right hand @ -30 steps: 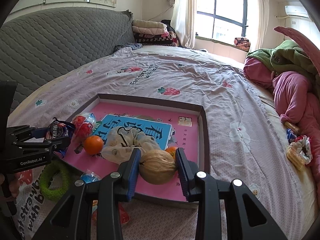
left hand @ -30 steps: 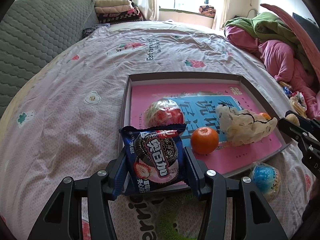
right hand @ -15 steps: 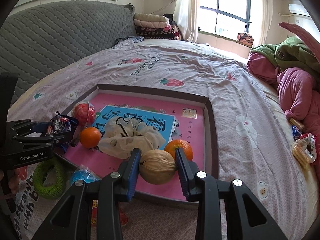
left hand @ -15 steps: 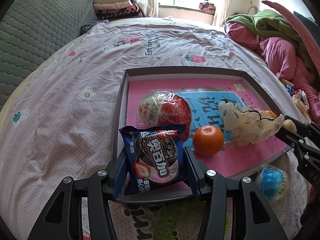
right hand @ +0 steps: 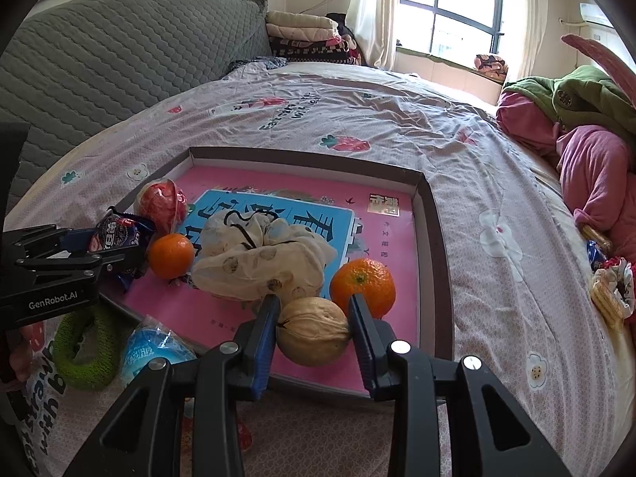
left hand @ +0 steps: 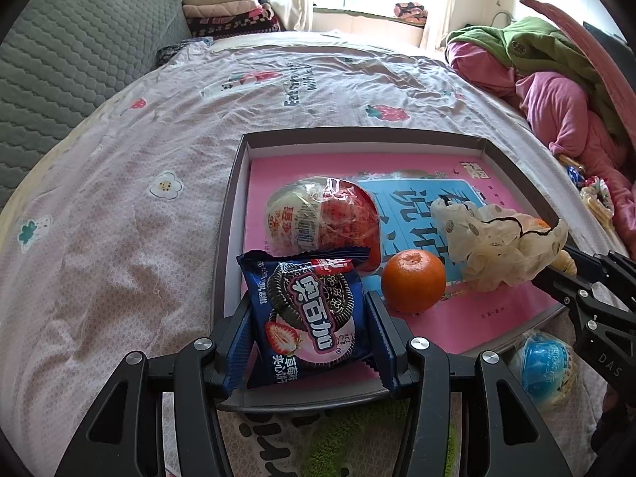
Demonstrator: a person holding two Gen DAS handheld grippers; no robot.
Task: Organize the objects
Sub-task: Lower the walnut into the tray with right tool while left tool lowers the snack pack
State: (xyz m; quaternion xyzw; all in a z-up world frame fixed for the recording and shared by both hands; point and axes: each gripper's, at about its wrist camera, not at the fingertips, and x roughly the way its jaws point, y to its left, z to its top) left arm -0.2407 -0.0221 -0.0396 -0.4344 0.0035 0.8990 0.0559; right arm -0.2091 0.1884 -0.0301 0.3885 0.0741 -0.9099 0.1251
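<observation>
Your left gripper [left hand: 310, 318] clamps its jaws on the blue cookie packet [left hand: 308, 316], over the tray's [left hand: 234, 202] near corner. Your right gripper [right hand: 312, 328] grips a walnut [right hand: 312, 330] tightly; an orange [right hand: 362, 281] sits just beyond its jaws.

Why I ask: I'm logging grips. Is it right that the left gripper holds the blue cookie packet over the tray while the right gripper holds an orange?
Not quite. The right gripper holds a walnut, not an orange; the right wrist view shows an orange lying just behind it in the tray. The left gripper does hold the blue cookie packet over the tray.
</observation>
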